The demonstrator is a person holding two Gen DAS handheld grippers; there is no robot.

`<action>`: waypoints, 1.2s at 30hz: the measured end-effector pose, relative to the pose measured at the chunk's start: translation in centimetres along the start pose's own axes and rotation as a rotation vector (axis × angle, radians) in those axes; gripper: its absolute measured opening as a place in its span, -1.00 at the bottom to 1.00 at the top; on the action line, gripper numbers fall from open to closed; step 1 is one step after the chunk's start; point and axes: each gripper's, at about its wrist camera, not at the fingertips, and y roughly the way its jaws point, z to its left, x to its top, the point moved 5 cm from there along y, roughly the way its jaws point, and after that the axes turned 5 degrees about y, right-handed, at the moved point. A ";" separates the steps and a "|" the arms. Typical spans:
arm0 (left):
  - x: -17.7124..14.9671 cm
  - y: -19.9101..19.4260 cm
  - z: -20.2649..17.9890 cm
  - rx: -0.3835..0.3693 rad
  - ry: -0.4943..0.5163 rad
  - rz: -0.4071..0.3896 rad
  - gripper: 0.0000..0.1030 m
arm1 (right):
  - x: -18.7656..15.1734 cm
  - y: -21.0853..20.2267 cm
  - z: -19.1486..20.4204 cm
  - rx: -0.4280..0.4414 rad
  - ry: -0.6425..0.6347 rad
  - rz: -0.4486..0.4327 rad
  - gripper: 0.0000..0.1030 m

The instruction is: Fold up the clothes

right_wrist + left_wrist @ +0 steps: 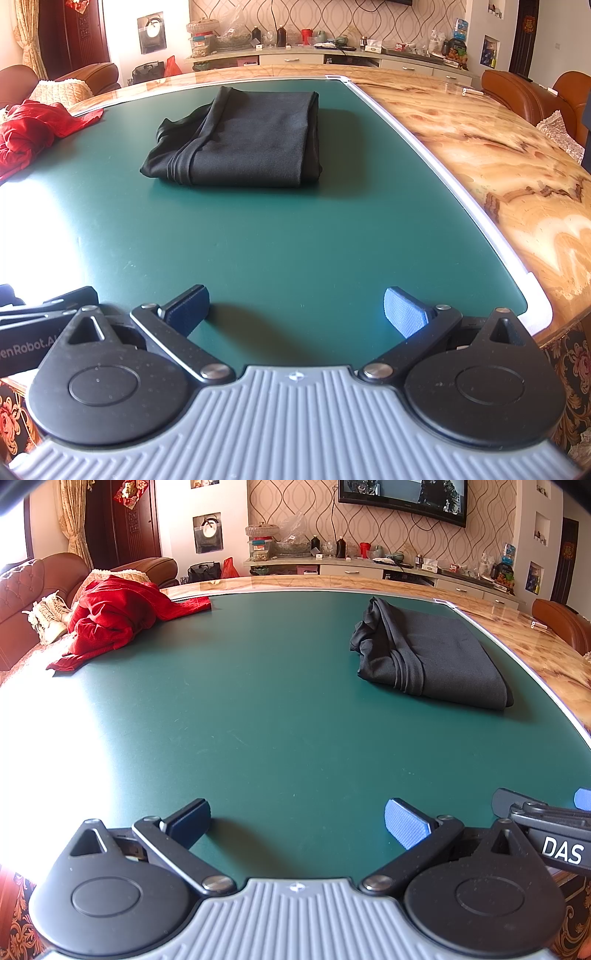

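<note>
A folded black garment point(436, 657) lies on the green mat point(258, 709) at the far right; in the right wrist view it point(243, 144) lies straight ahead on the mat point(258, 240). A crumpled red garment point(114, 616) lies at the mat's far left edge, also seen in the right wrist view point(33, 129). My left gripper point(297, 823) is open and empty above the mat's near edge. My right gripper point(295, 310) is open and empty, also near the front edge; part of it shows in the left wrist view point(546, 816).
The mat sits on a glossy marble-pattern table point(498, 166). Brown leather chairs point(524, 96) stand at the right and a sofa point(22, 590) with white shoes point(48, 616) at the left. A cluttered sideboard point(369, 561) runs along the back wall.
</note>
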 end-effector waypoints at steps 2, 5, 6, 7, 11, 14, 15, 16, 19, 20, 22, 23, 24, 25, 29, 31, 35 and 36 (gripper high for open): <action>0.0 0.0 0.0 0.001 0.000 0.000 1.00 | 0.0 0.0 0.0 -0.001 0.001 0.000 1.00; 0.0 0.0 0.0 0.001 0.000 0.000 1.00 | 0.0 0.0 0.0 -0.001 0.001 0.000 1.00; 0.0 0.0 0.0 0.001 -0.001 0.000 1.00 | 0.0 0.0 0.0 -0.001 0.001 0.000 1.00; 0.0 0.0 0.0 0.002 -0.001 0.001 1.00 | 0.0 0.0 0.0 -0.002 0.002 0.000 1.00; 0.0 -0.1 -0.1 0.004 -0.002 0.002 1.00 | -0.1 -0.1 0.0 -0.002 0.002 0.001 1.00; 0.0 -0.1 -0.1 0.004 -0.003 0.003 1.00 | -0.1 -0.2 -0.1 0.000 0.000 0.004 1.00; 0.0 -0.1 -0.1 0.004 -0.003 0.004 1.00 | -0.2 -0.2 -0.1 0.001 -0.001 0.005 1.00; 0.0 -0.1 -0.1 0.005 -0.003 0.005 1.00 | -0.2 -0.2 -0.1 0.001 -0.002 0.005 1.00; -0.1 -0.1 -0.1 0.004 -0.003 0.007 1.00 | -0.2 -0.3 -0.1 0.002 -0.002 0.006 1.00; -0.1 -0.2 -0.1 0.004 -0.003 0.008 1.00 | -0.2 -0.3 -0.1 0.002 -0.002 0.006 1.00; -0.1 -0.2 -0.1 0.002 -0.002 0.010 1.00 | -0.2 -0.3 -0.1 0.002 -0.002 0.006 1.00; -0.1 -0.2 -0.1 0.002 -0.002 0.010 1.00 | -0.2 -0.3 -0.1 0.002 -0.002 0.007 1.00; -0.1 -0.2 -0.1 0.002 -0.001 0.011 1.00 | -0.2 -0.3 -0.1 0.002 -0.003 0.007 1.00; -0.1 -0.3 -0.1 0.003 -0.002 0.012 1.00 | -0.3 -0.3 -0.1 0.002 -0.003 0.007 1.00; -0.3 -0.4 -0.1 0.005 -0.004 0.017 1.00 | -0.3 -0.4 -0.1 0.003 -0.004 0.009 1.00; -0.3 -0.4 -0.2 0.006 -0.005 0.018 1.00 | -0.3 -0.4 -0.1 0.005 -0.005 0.010 1.00; -0.3 -0.5 -0.2 0.007 -0.005 0.019 1.00 | -0.4 -0.5 -0.2 0.005 -0.006 0.009 1.00; -0.3 -0.5 -0.2 0.007 -0.005 0.019 1.00 | -0.5 -0.6 -0.2 0.005 -0.005 0.009 1.00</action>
